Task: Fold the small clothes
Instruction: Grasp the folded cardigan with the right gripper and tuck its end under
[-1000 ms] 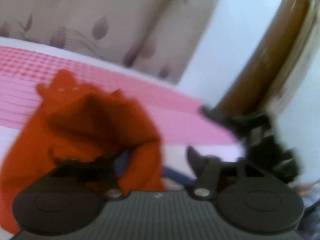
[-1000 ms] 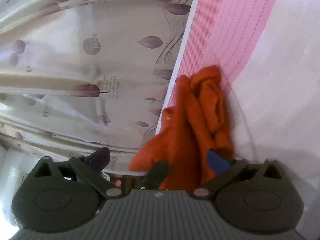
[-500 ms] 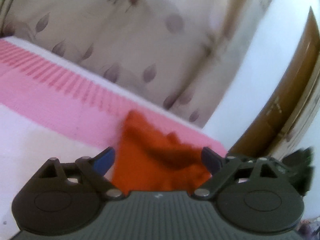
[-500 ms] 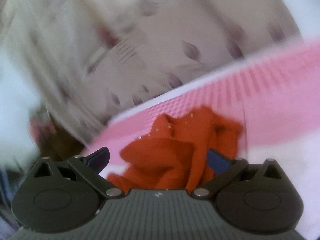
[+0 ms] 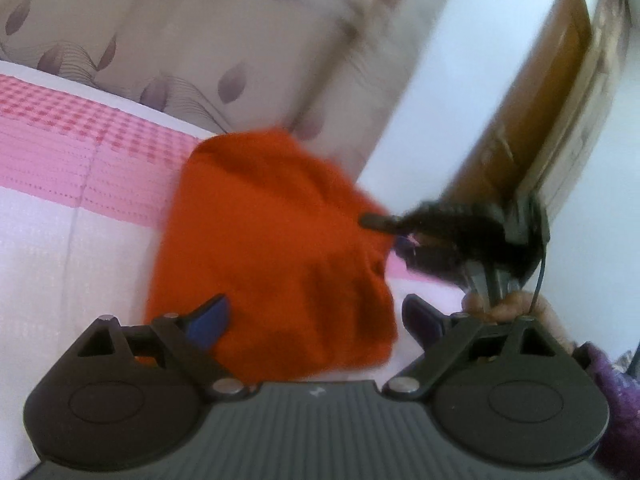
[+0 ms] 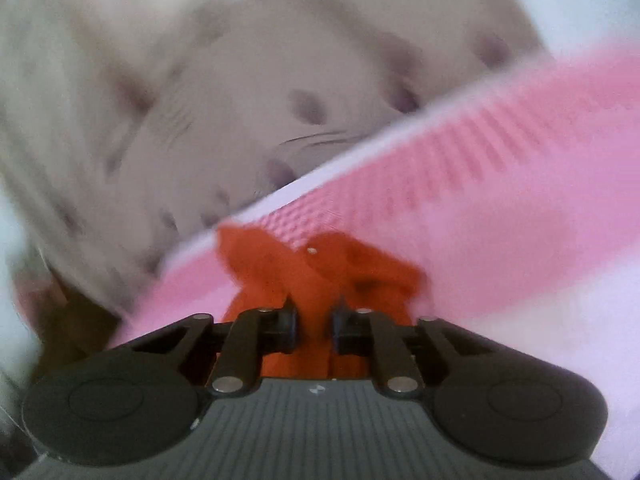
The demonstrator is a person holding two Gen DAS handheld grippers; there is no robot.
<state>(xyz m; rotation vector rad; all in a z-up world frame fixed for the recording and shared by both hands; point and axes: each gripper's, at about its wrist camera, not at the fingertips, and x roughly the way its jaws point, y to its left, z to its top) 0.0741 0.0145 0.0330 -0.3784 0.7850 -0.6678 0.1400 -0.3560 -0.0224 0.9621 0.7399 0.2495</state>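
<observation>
A small orange garment [image 5: 272, 248] is bunched up over the pink and white bed cover [image 5: 60, 208]. My left gripper [image 5: 316, 316] is open, with the cloth in front of and between its fingers. My right gripper [image 6: 314, 320] is shut on a fold of the orange garment [image 6: 320, 272], which has a small white snap on it. In the left wrist view the right gripper [image 5: 376, 222] comes in from the right, gripping the garment's right edge. Both views are blurred by motion.
A beige curtain [image 5: 180, 40] with purple leaf prints hangs behind the bed. A white wall and a brown wooden door frame [image 5: 532, 92] stand to the right. The person's hand [image 5: 508, 300] holds the right gripper's handle.
My right gripper has shut on the orange garment; it was open half a second ago. My left gripper, holding the cloth a second ago, has let go. Both cameras have swung.
</observation>
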